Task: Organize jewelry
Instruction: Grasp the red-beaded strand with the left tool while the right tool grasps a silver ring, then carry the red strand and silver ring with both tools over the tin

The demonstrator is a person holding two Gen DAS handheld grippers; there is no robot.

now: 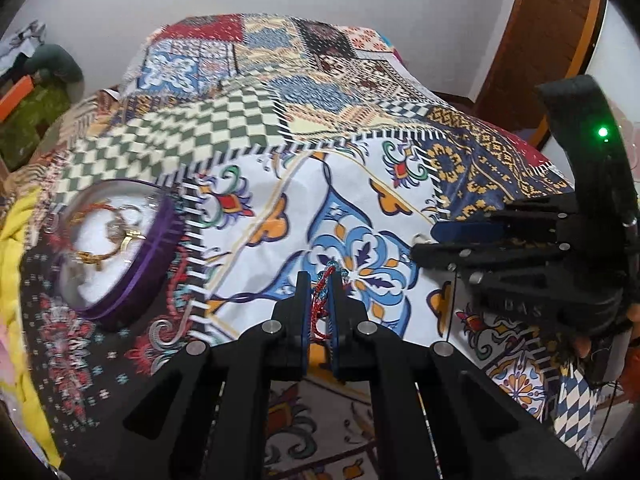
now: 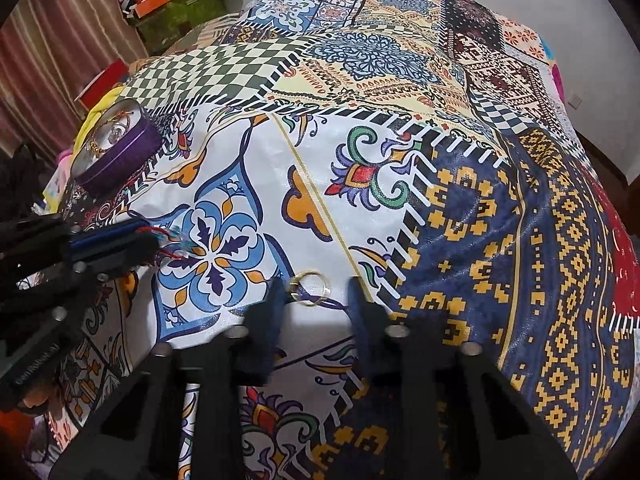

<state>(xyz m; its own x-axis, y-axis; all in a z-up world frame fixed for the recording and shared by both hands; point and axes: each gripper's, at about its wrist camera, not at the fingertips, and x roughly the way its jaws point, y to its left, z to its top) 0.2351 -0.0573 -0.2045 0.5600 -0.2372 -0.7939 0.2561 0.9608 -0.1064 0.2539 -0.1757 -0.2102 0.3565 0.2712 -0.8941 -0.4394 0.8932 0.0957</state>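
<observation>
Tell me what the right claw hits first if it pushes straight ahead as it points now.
Most likely the gold ring, lying on the patterned bedspread just ahead of the open right claw, between its fingertips. Past the ring only cloth shows, though depth is hard to judge.

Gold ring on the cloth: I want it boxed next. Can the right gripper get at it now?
Probably yes. The right gripper is open, its fingers flank the gold ring, and nothing lies between them on the cloth.
</observation>
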